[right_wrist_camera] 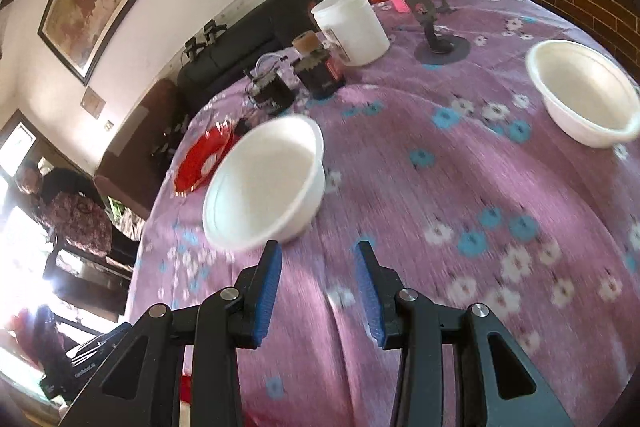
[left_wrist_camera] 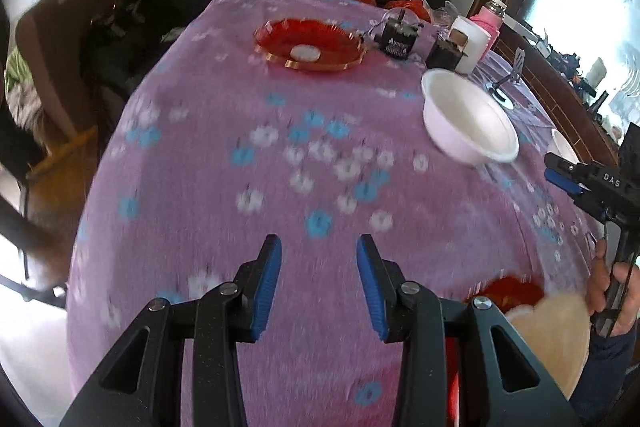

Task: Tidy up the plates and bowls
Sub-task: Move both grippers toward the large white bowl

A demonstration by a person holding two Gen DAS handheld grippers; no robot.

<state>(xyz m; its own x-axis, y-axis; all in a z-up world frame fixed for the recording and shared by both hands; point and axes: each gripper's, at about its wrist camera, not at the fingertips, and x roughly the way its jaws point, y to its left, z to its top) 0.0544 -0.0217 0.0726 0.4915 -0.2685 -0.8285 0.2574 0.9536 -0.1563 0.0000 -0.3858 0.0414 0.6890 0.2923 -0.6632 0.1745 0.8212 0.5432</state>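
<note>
Both tongs, left tongs [left_wrist_camera: 319, 279] and right tongs [right_wrist_camera: 318, 285], stand partly open, holding nothing, over the tabletop [left_wrist_camera: 224, 211]; a white bowl [right_wrist_camera: 266, 183] sits at eleven o'clock of the right pair.

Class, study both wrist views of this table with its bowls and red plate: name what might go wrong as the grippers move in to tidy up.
1. The near white bowl sits just ahead of the open, empty right gripper; a finger could knock it instead of straddling its rim.
2. The soft floral tablecloth may bunch or drag if a bowl is pushed.
3. The red plate lies beside small black items that a reach might topple.
</note>
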